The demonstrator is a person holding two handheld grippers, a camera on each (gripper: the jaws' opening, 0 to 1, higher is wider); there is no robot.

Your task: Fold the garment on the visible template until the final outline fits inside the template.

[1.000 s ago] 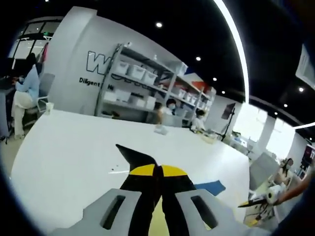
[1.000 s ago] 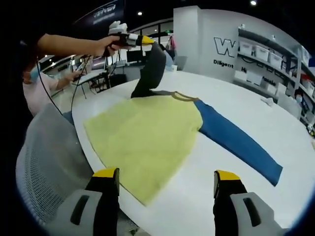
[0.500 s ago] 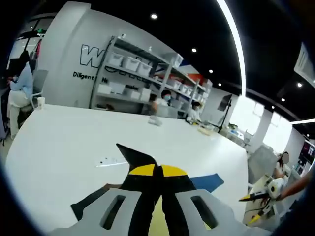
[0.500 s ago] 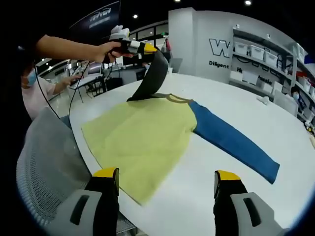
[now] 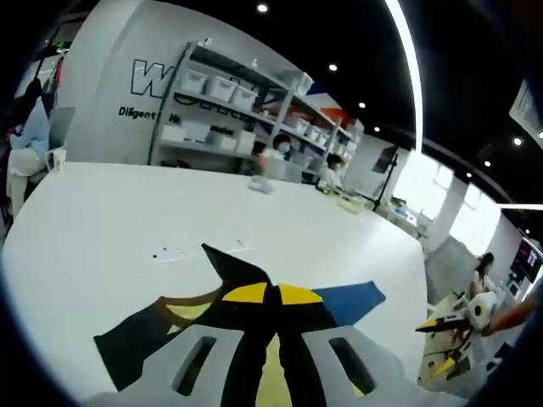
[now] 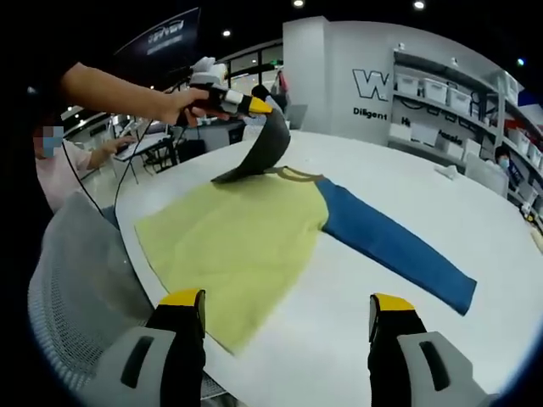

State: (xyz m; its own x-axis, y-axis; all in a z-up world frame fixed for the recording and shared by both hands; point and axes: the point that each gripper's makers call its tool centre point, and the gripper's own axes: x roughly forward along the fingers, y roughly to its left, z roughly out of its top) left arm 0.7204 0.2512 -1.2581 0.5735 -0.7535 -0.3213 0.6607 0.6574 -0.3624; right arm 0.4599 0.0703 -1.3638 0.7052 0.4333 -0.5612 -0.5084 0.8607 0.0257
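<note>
the shirt (image 6: pixel 242 233) lay flat on the white table (image 6: pixel 475 229), yellow body near the edge, blue sleeve (image 6: pixel 390 250) stretched out to one side. the dark sleeve (image 6: pixel 263 148) hung pinched in the clenched left gripper (image 6: pixel 259 105), lower than a second before and drooping closer to the collar. the right gripper (image 6: pixel 287 309) hovered slack-jawed, gripping nothing, over the near hem. a mesh chair (image 6: pixel 81 280) sat against the table edge. shelves (image 5: pixel 246 102) lined the far wall.
</note>
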